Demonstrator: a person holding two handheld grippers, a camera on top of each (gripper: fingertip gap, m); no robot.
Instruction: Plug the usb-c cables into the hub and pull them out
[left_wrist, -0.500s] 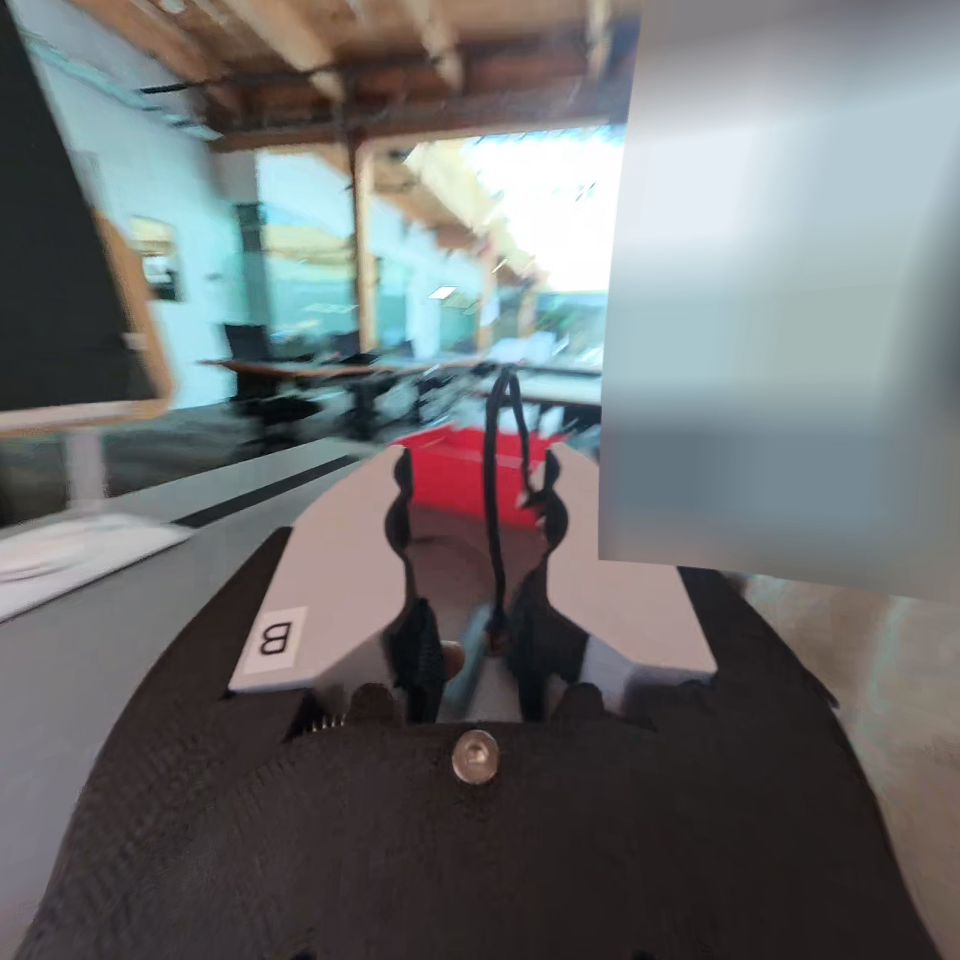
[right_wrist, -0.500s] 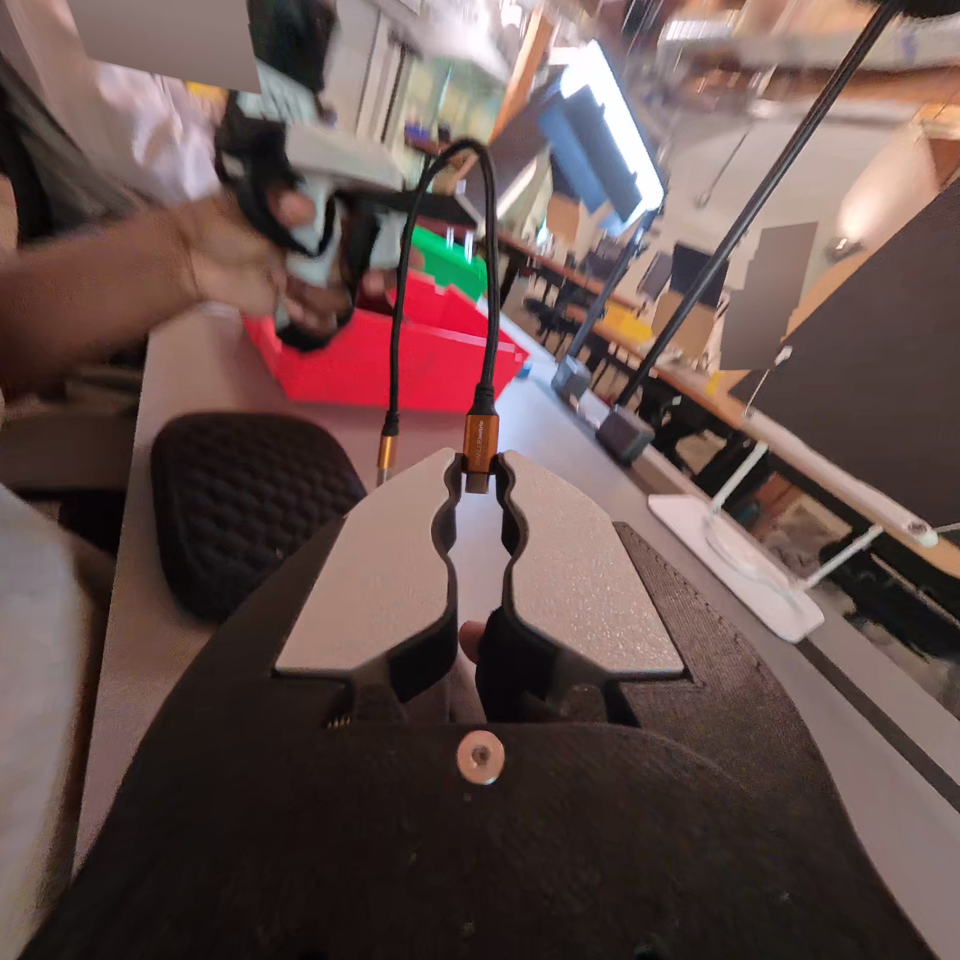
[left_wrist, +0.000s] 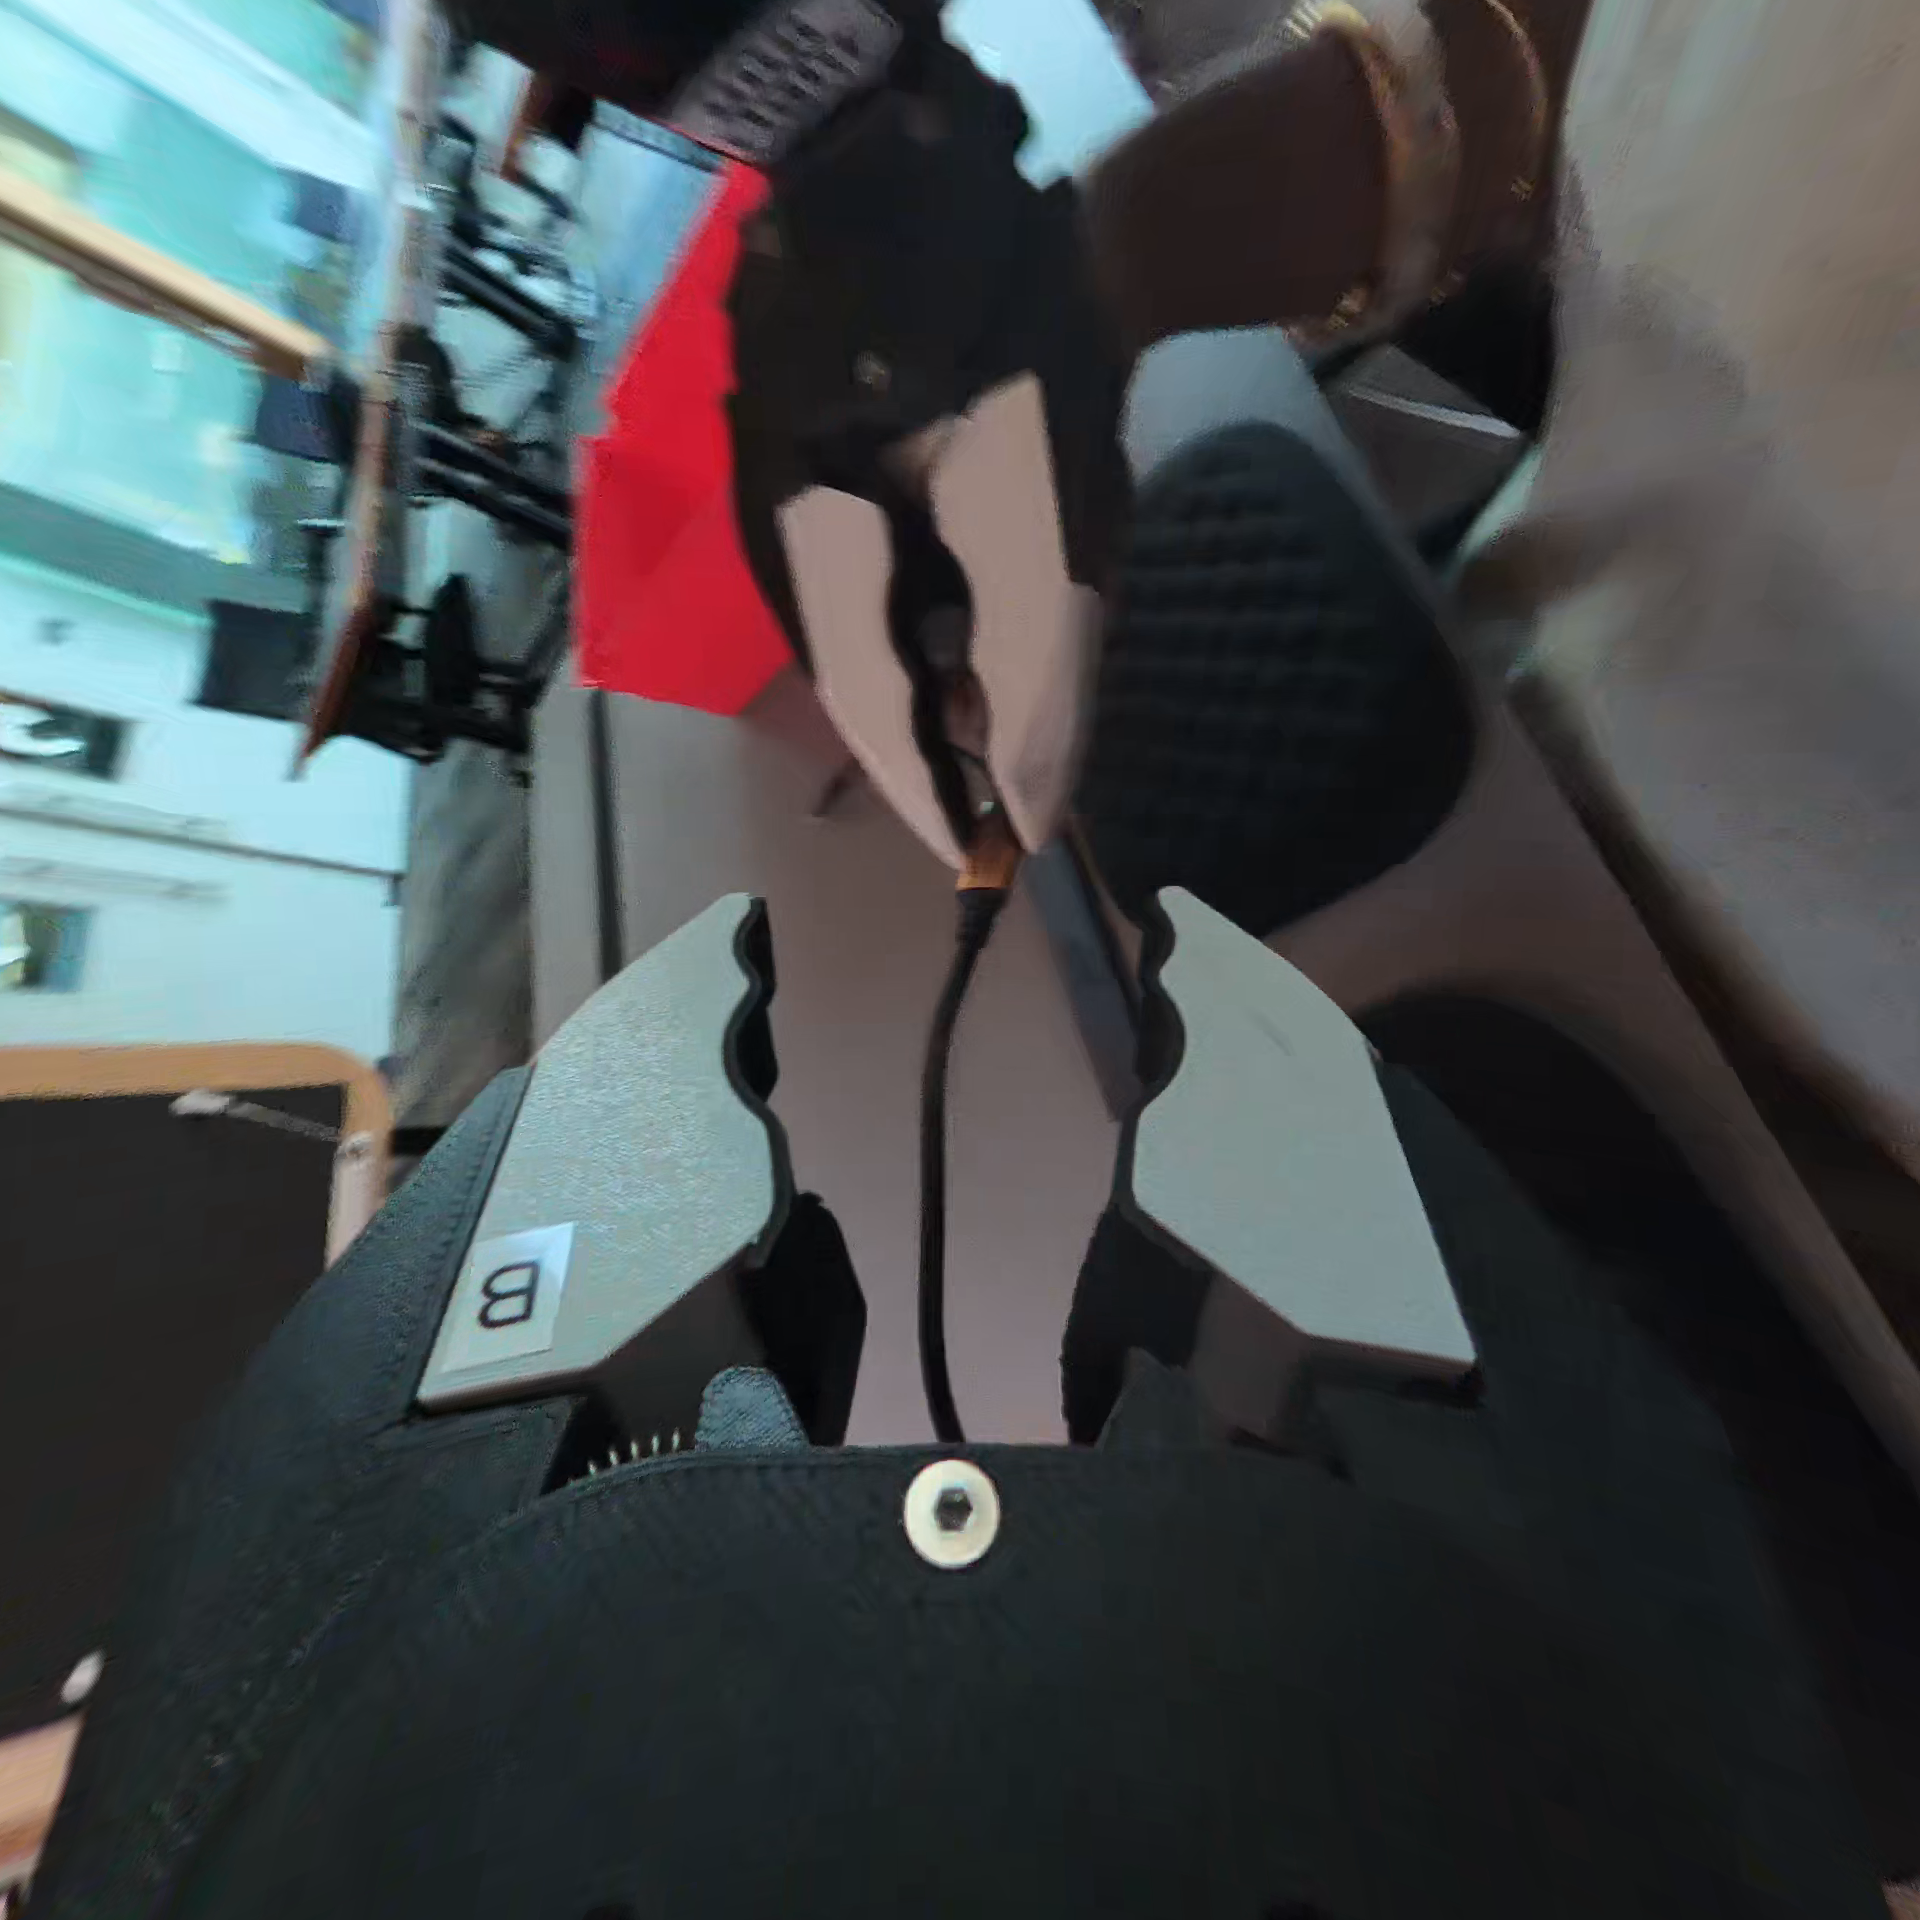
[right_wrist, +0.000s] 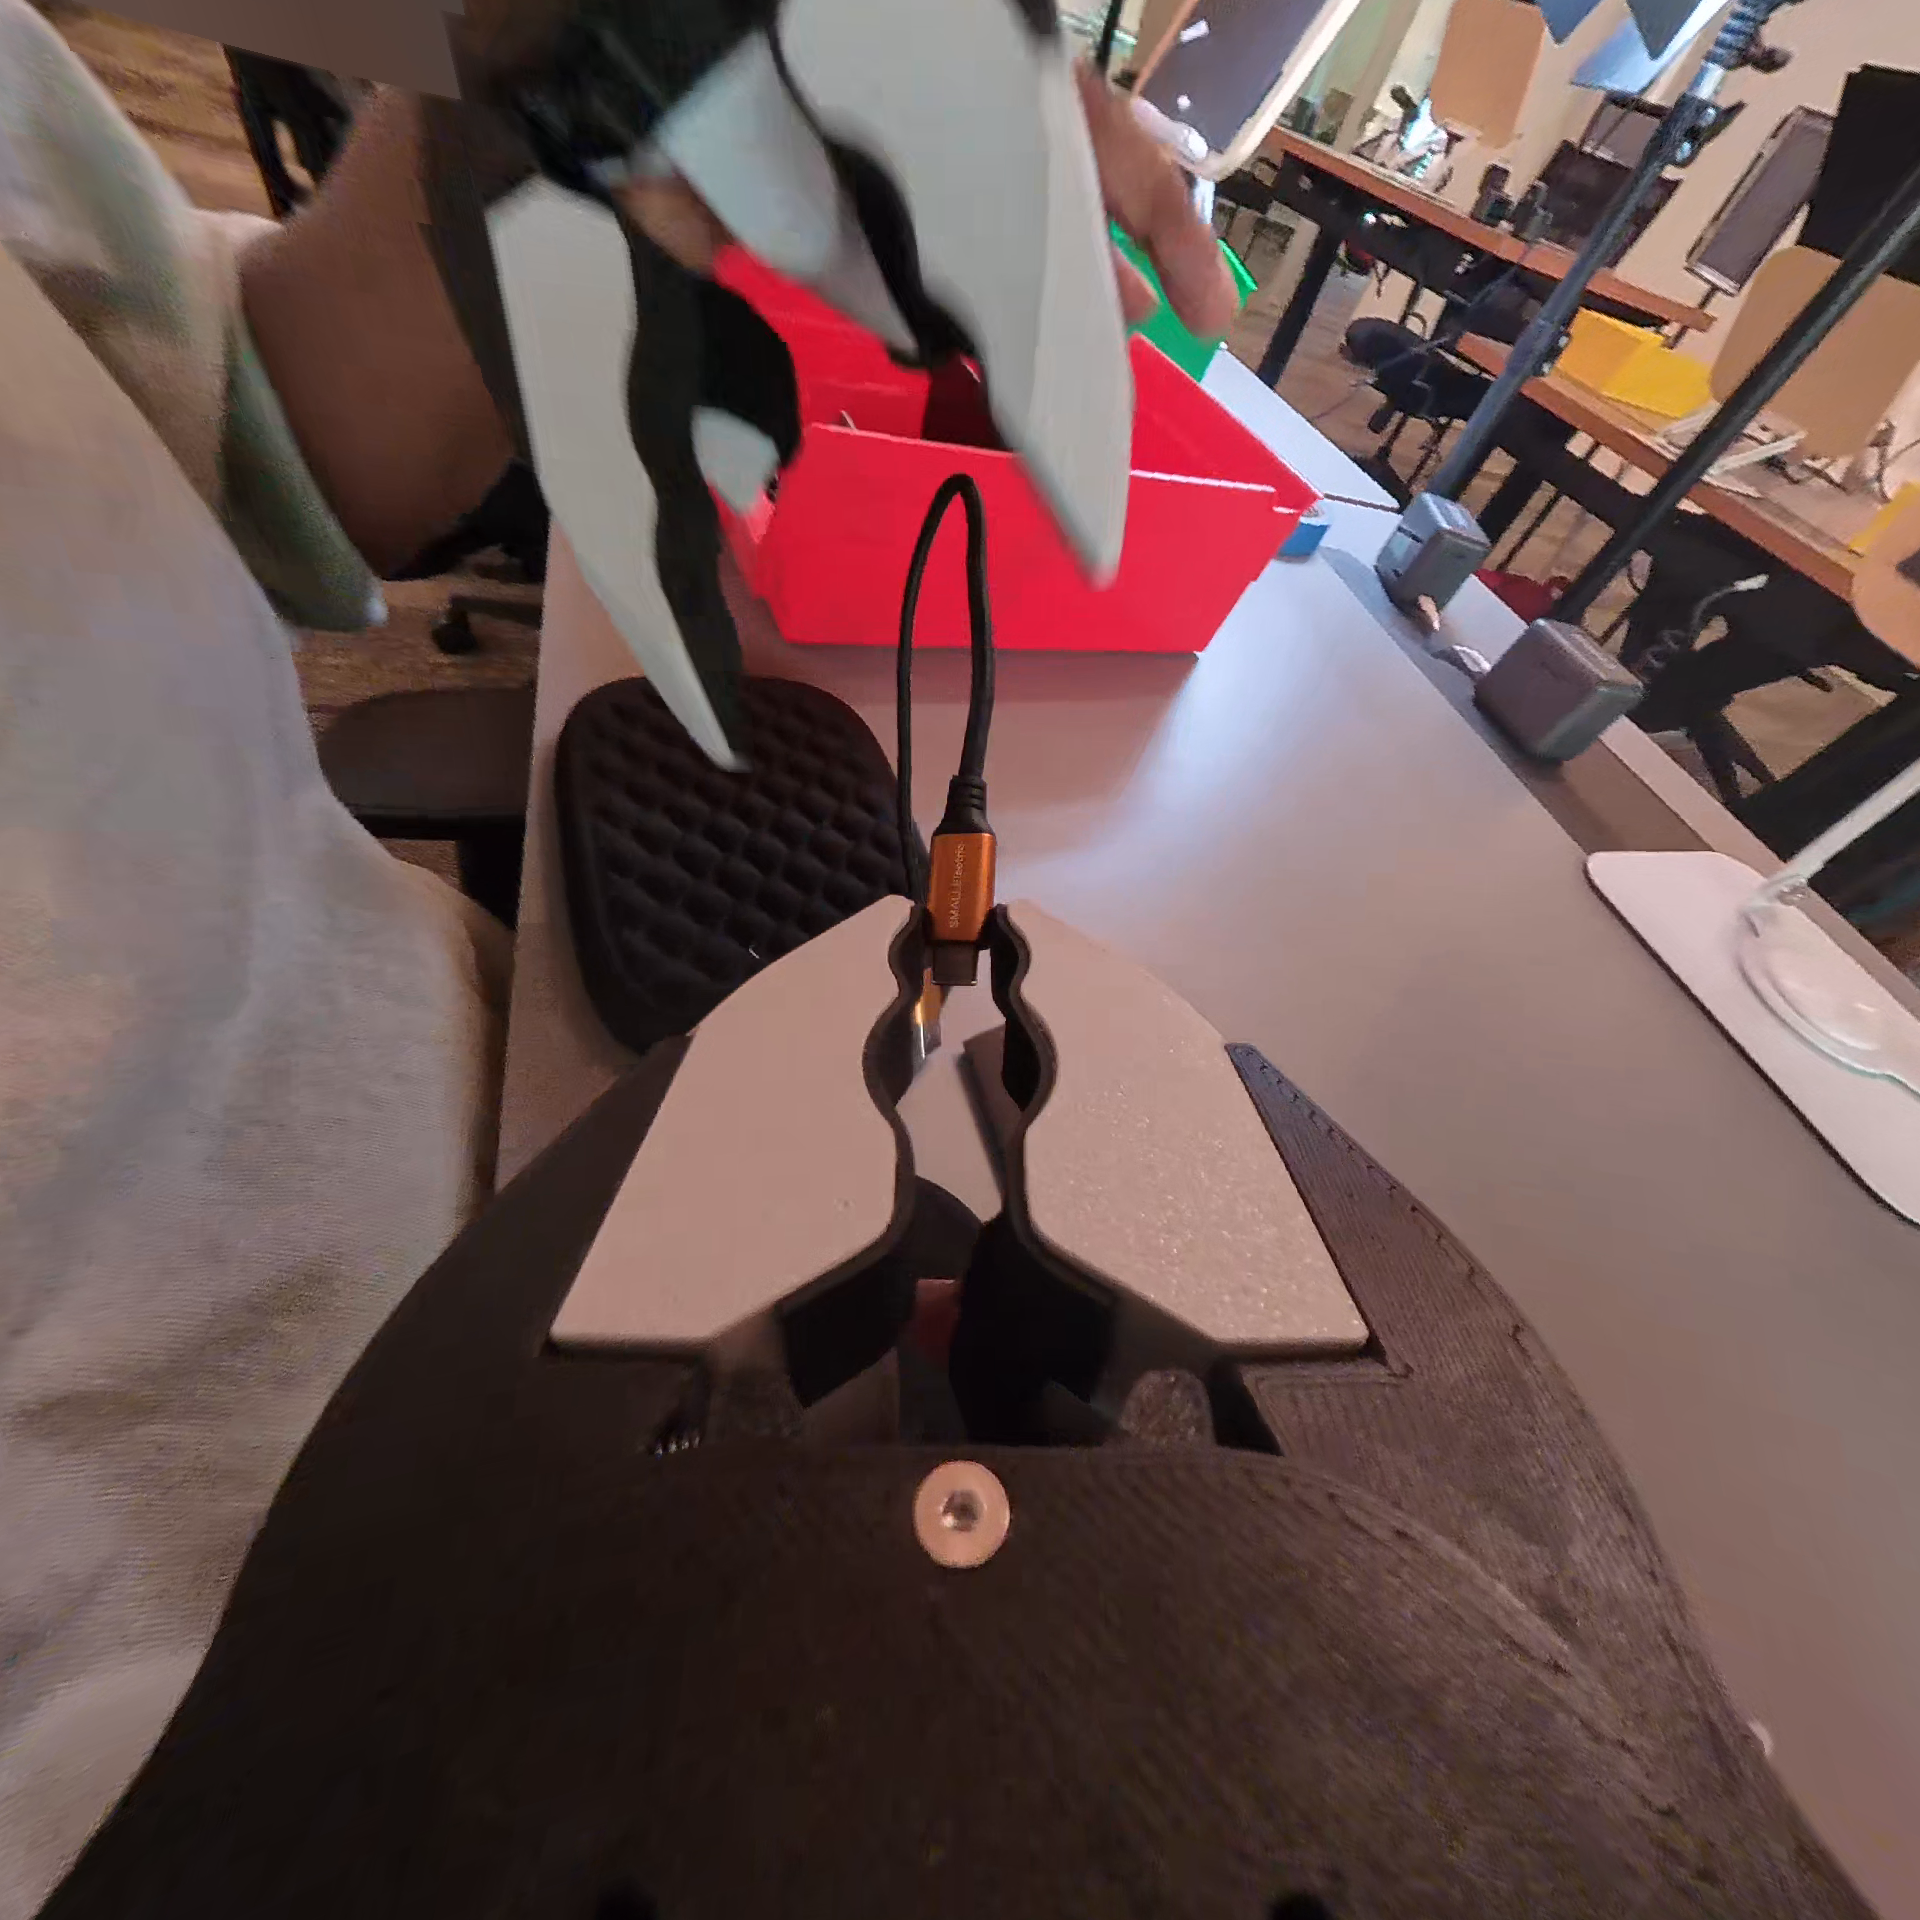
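Observation:
A short black USB-C cable (right_wrist: 940, 623) with orange plugs loops up over the grey table (right_wrist: 1351, 935). My right gripper (right_wrist: 958, 920) is shut on one orange plug (right_wrist: 961, 883). The cable's other plug (right_wrist: 925, 1023) hangs below, between the fingers. My left gripper (right_wrist: 904, 644) hovers open and blurred above the loop, holding nothing. In the left wrist view my left gripper (left_wrist: 956, 914) is open, with the cable (left_wrist: 935, 1143) running free between its fingers to the right gripper (left_wrist: 992, 847). A slim dark grey bar (left_wrist: 1081, 977), possibly the hub, lies beside the plug.
A red bin (right_wrist: 987, 561) stands behind the cable. A black quilted pad (right_wrist: 717, 862) lies at the table's left edge. Two grey blocks (right_wrist: 1558, 686) and a white stand base (right_wrist: 1745, 966) sit to the right. The person's arm (right_wrist: 364, 343) and clothing fill the left.
My left gripper has opened, let go of the cable loop, and swung round to point down at the right gripper. The right gripper still holds its plug, closer to the table.

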